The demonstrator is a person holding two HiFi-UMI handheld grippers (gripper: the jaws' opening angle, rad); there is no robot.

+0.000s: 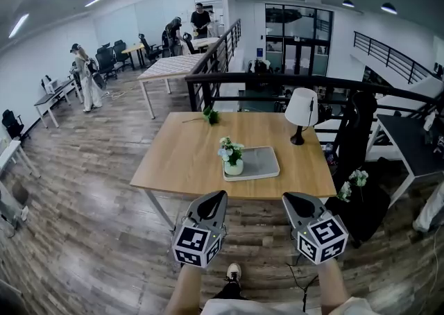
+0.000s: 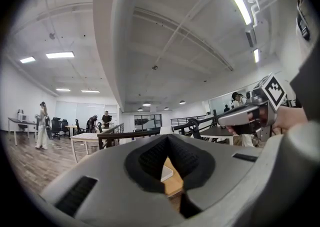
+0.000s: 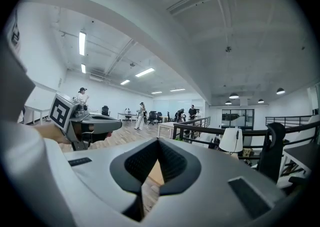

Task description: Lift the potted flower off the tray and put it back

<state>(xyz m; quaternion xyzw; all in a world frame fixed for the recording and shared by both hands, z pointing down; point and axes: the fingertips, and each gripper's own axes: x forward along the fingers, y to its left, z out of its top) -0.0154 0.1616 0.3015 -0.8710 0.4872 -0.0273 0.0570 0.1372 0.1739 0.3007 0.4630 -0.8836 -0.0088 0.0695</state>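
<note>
Clenched and empty, the left gripper (image 1: 218, 197) and right gripper (image 1: 290, 200) hang short of the wooden surface (image 1: 182, 157). Arriving unopened, their jaws could topple the white-potted flower (image 1: 232, 157) on the grey rectangular tray (image 1: 263, 164).

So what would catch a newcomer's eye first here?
The two grey hand-held grippers with black-and-white marker cubes, left gripper and right gripper, side by side at the head view's bottom, jaws shut and empty. Beyond them a small potted flower stands at the left end of a grey tray on the wooden table, a white lamp at its far right.
</note>
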